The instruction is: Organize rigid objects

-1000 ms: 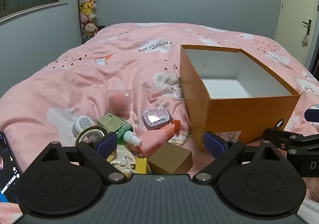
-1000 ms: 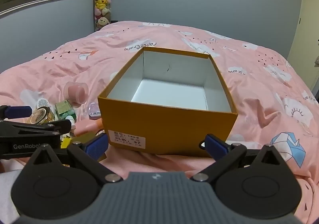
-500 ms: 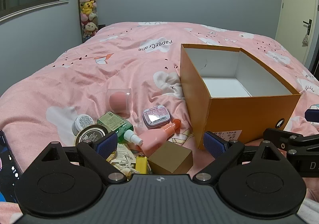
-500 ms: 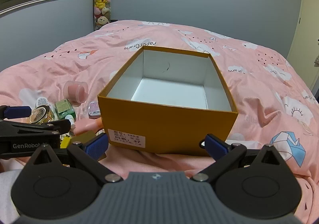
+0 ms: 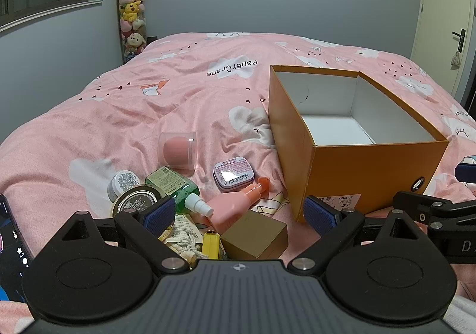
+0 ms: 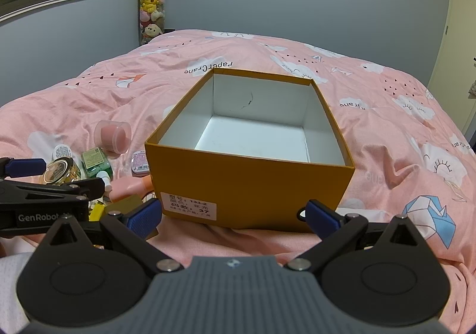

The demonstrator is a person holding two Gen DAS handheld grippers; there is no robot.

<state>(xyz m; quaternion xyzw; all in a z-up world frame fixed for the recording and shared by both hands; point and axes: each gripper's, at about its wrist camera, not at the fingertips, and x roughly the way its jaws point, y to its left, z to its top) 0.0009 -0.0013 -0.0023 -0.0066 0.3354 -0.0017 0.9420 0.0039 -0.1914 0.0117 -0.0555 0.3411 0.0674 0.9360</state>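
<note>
Nothing packed yet: orange box (image 6: 250,185) sits empty on the bed, clutter incl. gold cube (image 5: 254,236) is piled just left of it, both tools (left tool (image 5: 238,213), right tool (image 6: 233,216)) are released; first pick is needed.

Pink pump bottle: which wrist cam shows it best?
Left wrist. The pink pump bottle lies on the bedspread in nearly full view, pump pointing toward the orange box. Right wrist shows only a sliver behind the left gripper.
</note>
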